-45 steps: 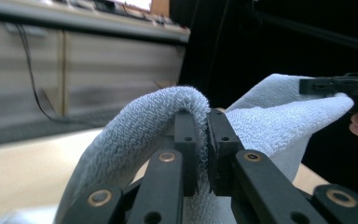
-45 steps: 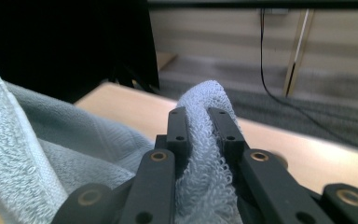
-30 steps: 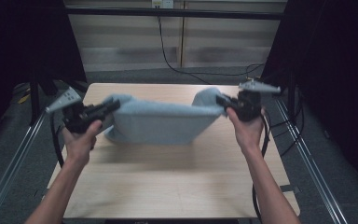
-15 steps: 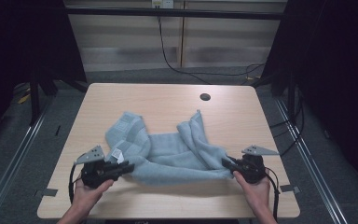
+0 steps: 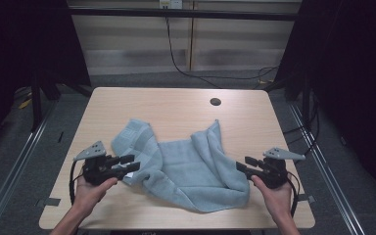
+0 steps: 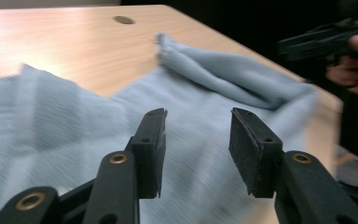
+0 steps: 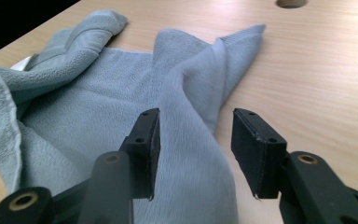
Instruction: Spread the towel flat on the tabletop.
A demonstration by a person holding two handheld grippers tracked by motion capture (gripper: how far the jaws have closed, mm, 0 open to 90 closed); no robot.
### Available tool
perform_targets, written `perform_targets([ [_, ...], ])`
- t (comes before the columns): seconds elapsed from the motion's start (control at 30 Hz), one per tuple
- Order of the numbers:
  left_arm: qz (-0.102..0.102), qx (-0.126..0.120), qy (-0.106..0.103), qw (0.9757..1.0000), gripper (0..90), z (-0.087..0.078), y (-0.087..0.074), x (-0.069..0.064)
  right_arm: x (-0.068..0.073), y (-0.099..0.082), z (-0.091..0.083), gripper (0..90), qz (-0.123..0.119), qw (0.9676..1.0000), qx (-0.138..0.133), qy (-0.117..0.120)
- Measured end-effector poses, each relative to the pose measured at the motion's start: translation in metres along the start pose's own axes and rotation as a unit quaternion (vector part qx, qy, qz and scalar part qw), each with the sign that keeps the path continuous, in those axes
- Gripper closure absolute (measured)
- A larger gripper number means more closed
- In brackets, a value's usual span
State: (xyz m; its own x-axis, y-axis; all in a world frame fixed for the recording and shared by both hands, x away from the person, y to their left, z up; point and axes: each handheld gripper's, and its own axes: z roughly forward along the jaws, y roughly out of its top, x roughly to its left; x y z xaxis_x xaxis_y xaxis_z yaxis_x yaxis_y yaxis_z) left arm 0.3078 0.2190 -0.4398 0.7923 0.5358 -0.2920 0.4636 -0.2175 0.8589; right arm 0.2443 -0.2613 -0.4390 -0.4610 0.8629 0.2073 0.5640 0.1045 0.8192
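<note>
Pale blue-grey terry towel (image 5: 186, 169) lies rumpled on the light wooden bench (image 5: 176, 105); both grippers' jaws have just been opening and stand apart, gripping nothing. With the left gripper (image 5: 127, 164) and right gripper (image 5: 241, 164) off its edges, the bunched folds may set unevenly, and a fresh grasp could catch two layers at once.

This looks like a lab or recording booth set up for capturing handling work, not a home. The landmark is a plain light-wood bench (image 5: 176, 112) with rounded corners and a round cable hole (image 5: 215, 102) near its far edge. Black curtains (image 5: 342, 73) hang on both sides of the bench, closing it off. Behind the bench stands a pale panelled wall (image 5: 225, 49) with a dark bar across its top, and a black cable (image 5: 176, 54) drops down it to the grey carpet (image 5: 186, 79). Metal rails (image 5: 14, 171) run along the floor left and right of the bench.
</note>
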Motion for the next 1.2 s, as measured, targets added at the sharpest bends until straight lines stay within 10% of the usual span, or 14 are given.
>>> perform_targets([
  [0.2,-0.013,0.080,0.062,0.9948,59.8,0.057,-0.003,0.046,-0.031,0.029,0.055,51.4,0.002,0.9993,0.015,0.035],
  [0.3,0.005,0.118,0.071,0.9904,61.0,0.070,-0.020,0.048,-0.042,0.034,0.082,48.3,0.018,0.9981,0.029,0.051],
  [0.63,0.026,0.109,0.066,0.9915,61.9,0.041,-0.039,0.043,-0.023,0.016,0.132,43.1,-0.009,0.9920,0.093,0.085],
  [0.87,0.023,0.103,0.077,0.9914,61.9,0.020,-0.050,0.043,-0.011,0.021,0.132,86.5,-0.028,0.9912,0.077,0.104],
  [1.07,0.017,0.098,0.085,0.9914,62.0,0.012,-0.054,0.042,-0.021,0.047,0.099,90.0,-0.030,0.9964,0.019,0.077],
  [1.2,0.013,0.100,0.092,0.9907,62.5,0.008,-0.055,0.042,-0.045,0.071,0.066,90.0,-0.025,0.9995,0.006,0.017],
])
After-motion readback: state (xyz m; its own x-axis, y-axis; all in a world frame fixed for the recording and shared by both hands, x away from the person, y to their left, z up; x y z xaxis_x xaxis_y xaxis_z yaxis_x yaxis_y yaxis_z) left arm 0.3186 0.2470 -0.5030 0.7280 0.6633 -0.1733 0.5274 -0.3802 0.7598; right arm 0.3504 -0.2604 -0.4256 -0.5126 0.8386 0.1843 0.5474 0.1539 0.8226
